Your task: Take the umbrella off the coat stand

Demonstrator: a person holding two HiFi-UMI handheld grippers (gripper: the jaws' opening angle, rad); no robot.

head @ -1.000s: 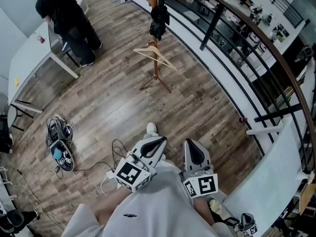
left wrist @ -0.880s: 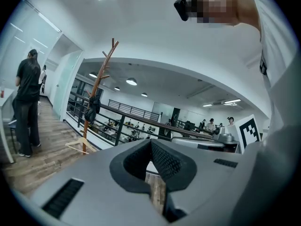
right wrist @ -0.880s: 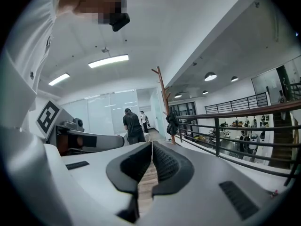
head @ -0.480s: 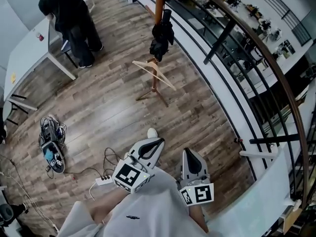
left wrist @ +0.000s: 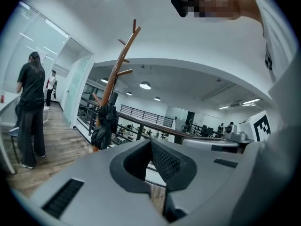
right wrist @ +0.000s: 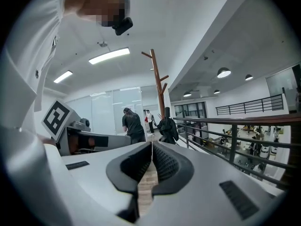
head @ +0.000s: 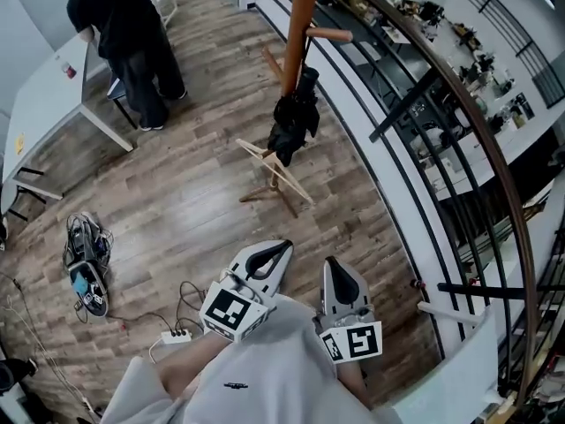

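A folded black umbrella (head: 294, 119) hangs on the brown wooden coat stand (head: 303, 16), a little above its splayed feet, beside the railing. Both grippers are held side by side low in the head view, well short of the stand and pointing toward it. My left gripper (head: 279, 249) is shut with nothing between its pads. My right gripper (head: 332, 262) is shut and empty too. In the left gripper view the umbrella (left wrist: 104, 127) and stand (left wrist: 118, 73) lie ahead to the left. From the right gripper view the umbrella (right wrist: 167, 126) hangs almost straight ahead beyond the gripper (right wrist: 151, 147).
A curved railing (head: 424, 87) with dark bars runs along the right, an open lower floor beyond it. A person in black (head: 124, 34) stands at a white table (head: 48, 104) far left. Cables and gear (head: 84, 268) and a power strip (head: 172, 336) lie on the wood floor.
Both grippers and the head camera have advanced toward the coat stand; stand and umbrella now look larger and nearer. Both jaws have stayed shut.
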